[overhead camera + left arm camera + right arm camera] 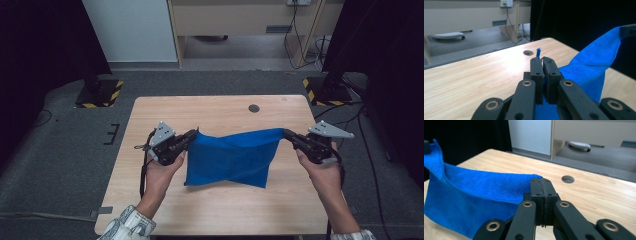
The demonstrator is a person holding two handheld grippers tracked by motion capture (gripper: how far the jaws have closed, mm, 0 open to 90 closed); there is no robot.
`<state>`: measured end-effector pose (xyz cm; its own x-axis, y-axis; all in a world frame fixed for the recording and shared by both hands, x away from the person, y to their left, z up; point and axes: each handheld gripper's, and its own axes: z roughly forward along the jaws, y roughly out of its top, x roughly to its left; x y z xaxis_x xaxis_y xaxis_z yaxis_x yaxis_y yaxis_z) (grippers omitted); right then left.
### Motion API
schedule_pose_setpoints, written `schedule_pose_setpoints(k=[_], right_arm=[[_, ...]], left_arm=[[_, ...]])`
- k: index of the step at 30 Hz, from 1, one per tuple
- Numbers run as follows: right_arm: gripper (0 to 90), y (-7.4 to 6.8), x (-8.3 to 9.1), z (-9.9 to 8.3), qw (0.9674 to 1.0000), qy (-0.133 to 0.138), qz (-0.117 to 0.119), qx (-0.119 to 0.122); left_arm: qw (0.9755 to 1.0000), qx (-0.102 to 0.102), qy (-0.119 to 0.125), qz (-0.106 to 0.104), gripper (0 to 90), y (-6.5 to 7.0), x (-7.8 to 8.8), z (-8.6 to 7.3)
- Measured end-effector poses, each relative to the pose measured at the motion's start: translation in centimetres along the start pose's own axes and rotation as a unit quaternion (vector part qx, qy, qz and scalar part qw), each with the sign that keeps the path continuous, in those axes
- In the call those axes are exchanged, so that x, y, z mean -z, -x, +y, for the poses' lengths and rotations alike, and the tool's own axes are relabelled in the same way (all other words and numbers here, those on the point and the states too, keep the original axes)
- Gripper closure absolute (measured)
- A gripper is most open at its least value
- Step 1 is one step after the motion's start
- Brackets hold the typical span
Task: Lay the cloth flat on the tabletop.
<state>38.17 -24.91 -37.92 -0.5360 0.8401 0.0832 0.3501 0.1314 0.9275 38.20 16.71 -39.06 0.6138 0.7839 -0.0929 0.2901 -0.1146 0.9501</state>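
A blue cloth hangs stretched between the two grippers above the wooden table, its lower edge resting on the tabletop. My left gripper is shut on the cloth's upper left corner; a small blue tip of the cloth pokes out past its closed jaws. My right gripper is shut on the upper right corner, and the cloth runs away from its jaws towards the other gripper. The top edge sags between the two corners.
A round hole sits in the table near its far edge. Two stands with yellow-black striped bases stand on the floor beyond the table's far corners. Cables trail over the floor at the right.
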Motion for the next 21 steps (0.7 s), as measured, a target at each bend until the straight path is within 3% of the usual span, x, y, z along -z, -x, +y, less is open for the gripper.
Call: schedule_pose_setpoints(k=[9,15,21], right_arm=[[89.8,0.9,-4.1,-1.0,0.9990,-0.043,-0.009,0.008],[89.8,1.3,-5.6,-1.2,0.9986,-0.052,-0.011,0.004],[89.7,2.0,-8.3,-1.4,0.9970,-0.076,-0.017,-0.001]], left_arm=[[0.9992,0.027,-0.018,0.022,86.9,-2.6,-2.3,-1.6],[0.9987,0.030,-0.025,0.032,86.9,-3.9,-3.6,-2.3],[0.9982,0.027,-0.037,0.039,86.8,-5.0,-5.5,-2.5]])
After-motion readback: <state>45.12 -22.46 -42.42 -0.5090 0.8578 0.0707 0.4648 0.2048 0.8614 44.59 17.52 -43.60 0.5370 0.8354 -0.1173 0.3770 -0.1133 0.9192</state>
